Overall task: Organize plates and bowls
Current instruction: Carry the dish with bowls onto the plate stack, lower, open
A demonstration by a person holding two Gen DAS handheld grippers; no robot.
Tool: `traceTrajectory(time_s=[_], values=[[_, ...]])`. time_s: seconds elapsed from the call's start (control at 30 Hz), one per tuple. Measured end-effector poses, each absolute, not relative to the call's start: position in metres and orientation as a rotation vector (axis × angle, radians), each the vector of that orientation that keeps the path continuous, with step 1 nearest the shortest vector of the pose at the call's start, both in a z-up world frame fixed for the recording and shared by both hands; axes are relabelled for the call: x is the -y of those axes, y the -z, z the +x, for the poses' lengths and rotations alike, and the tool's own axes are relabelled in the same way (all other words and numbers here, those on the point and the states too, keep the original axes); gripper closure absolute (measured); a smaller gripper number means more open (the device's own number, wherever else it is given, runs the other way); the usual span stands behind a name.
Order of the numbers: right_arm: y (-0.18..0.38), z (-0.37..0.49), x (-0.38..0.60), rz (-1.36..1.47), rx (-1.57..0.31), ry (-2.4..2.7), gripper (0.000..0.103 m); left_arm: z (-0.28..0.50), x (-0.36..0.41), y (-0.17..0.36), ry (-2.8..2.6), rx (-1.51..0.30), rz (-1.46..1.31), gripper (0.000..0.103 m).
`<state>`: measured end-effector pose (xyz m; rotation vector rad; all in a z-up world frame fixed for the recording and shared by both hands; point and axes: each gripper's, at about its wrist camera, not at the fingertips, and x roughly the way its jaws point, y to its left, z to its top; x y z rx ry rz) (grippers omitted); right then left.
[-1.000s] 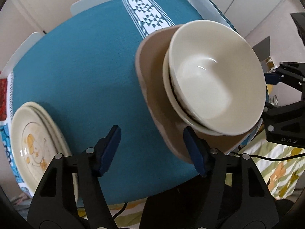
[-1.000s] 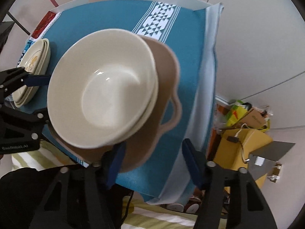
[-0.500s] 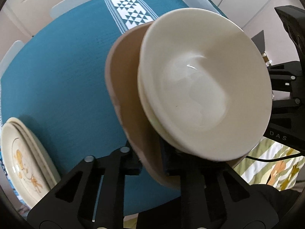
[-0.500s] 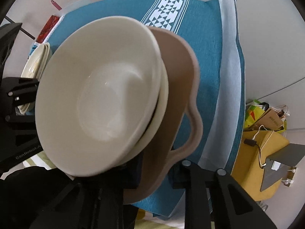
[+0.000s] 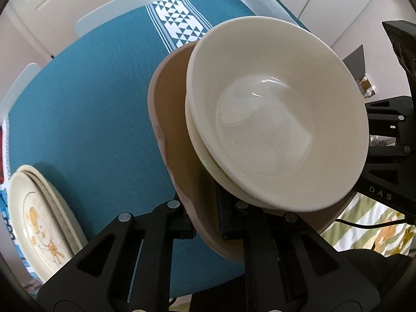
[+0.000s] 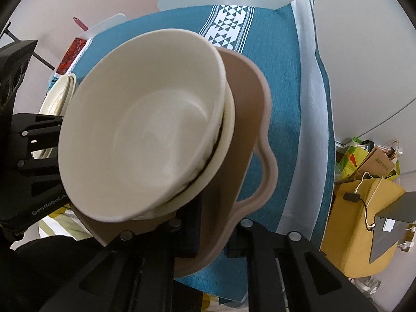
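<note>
A tan plate with a wavy rim (image 5: 171, 135) (image 6: 249, 119) carries two nested cream bowls (image 5: 275, 119) (image 6: 145, 124). My left gripper (image 5: 205, 223) is shut on the plate's near left rim. My right gripper (image 6: 215, 236) is shut on its near right rim. The plate is held above the teal tablecloth (image 5: 85, 98) (image 6: 283, 88), tilted. A stack of cream plates with an orange drawing (image 5: 39, 213) (image 6: 57, 96) lies at the table's left edge.
A white patterned band (image 5: 179, 23) crosses the cloth at the far side. White chair backs (image 5: 145, 7) stand behind the table. A yellow box with cables and bags (image 6: 364, 202) sits on the floor to the right.
Both grippers went from open beside the tan plate to shut on its rim. The plate with the bowls has come up off the cloth and closer to the cameras.
</note>
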<state>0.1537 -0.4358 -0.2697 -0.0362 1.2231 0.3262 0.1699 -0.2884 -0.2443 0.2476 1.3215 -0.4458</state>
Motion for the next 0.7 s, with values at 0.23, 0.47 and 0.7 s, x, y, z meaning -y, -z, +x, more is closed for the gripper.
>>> traceTrajectory(time_s=[0.23, 0.47, 0.7], values=[[0.253, 0.151, 0.434, -0.085, -1.149, -0.321, 0.091, 0.153, 0.298, 0.222, 0.422, -1.277, 0.238, 0.094], [0.211, 0.148, 0.423, -0.129, -1.082, -0.342, 0.091, 0.149, 0.278, 0.176, 0.376, -1.213, 0.205, 0.094], [0.166, 0.142, 0.386, -0.176, -1.012, -0.383, 0.091, 0.137, 0.235, 0.133, 0.322, -1.159, 0.161, 0.094]])
